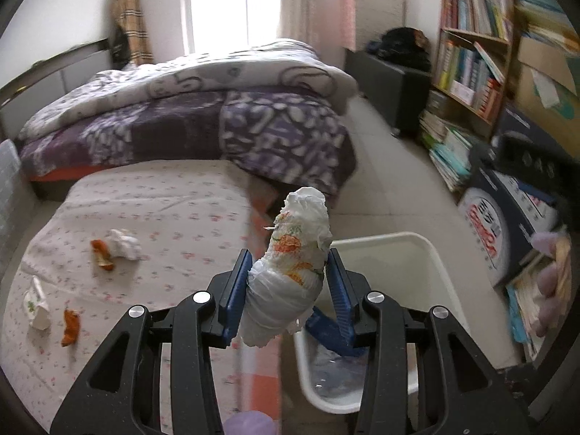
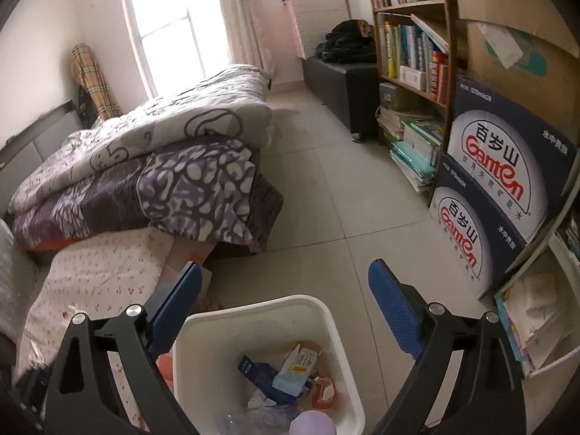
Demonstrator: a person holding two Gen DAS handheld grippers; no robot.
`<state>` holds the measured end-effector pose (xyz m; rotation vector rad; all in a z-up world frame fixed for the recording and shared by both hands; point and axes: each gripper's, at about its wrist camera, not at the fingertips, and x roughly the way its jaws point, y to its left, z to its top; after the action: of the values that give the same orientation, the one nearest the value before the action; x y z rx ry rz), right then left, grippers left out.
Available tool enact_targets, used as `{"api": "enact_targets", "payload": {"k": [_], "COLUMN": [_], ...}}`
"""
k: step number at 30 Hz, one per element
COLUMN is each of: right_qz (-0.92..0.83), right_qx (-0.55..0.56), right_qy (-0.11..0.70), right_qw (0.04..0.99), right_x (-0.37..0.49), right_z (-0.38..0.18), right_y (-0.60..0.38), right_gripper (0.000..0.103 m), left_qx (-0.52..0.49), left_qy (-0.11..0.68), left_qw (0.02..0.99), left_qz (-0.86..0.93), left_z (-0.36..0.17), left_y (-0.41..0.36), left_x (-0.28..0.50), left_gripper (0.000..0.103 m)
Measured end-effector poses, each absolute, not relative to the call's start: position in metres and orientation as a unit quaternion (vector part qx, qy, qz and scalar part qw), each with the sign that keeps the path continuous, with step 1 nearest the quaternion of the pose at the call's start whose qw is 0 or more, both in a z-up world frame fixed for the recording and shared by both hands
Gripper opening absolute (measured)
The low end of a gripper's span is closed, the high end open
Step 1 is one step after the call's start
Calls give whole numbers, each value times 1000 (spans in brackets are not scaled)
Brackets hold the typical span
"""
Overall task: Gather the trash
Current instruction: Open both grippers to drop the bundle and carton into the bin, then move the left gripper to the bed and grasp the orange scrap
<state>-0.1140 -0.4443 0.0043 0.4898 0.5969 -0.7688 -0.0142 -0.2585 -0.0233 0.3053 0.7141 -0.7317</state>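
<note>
My left gripper is shut on a rolled white diaper with an orange print, held upright above the bed's edge, just left of the white trash bin. On the floral sheet lie a crumpled tissue, orange peels and a small white wrapper. My right gripper is open and empty, above the bin's rim. The bin holds boxes, plastic and other trash.
Folded purple and white quilts lie on the bed behind the sheet. A bookshelf, stacked books and blue water cartons line the right wall. Tiled floor runs between bed and shelf. A black bench stands further back.
</note>
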Motion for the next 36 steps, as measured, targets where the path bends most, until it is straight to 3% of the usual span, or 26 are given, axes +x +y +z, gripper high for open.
{"api": "enact_targets", "payload": {"k": [6, 7, 9, 19, 36], "right_qz": [-371, -372, -372, -360, -284], "right_qx": [249, 252, 253, 253, 215], "right_qy": [276, 275, 275, 278, 327], "right_qw": [851, 850, 850, 854, 875], "right_x": [-122, -124, -126, -119, -45], "right_z": [5, 4, 4, 4, -1], "right_y": [-454, -456, -457, -451, -380], "right_gripper": [91, 91, 91, 91, 96], "left_qx": [150, 154, 161, 168, 201], "left_qy": [357, 361, 359, 361, 385], "left_qw": [834, 827, 824, 830, 863], "left_qz": [-393, -403, -407, -389, -259], "left_z": [-30, -31, -32, -39, -60], "left_y": [-283, -288, -293, -286, -204], "left_x": [-29, -31, -36, -31, 32], "left_gripper": [44, 47, 65, 69, 88]}}
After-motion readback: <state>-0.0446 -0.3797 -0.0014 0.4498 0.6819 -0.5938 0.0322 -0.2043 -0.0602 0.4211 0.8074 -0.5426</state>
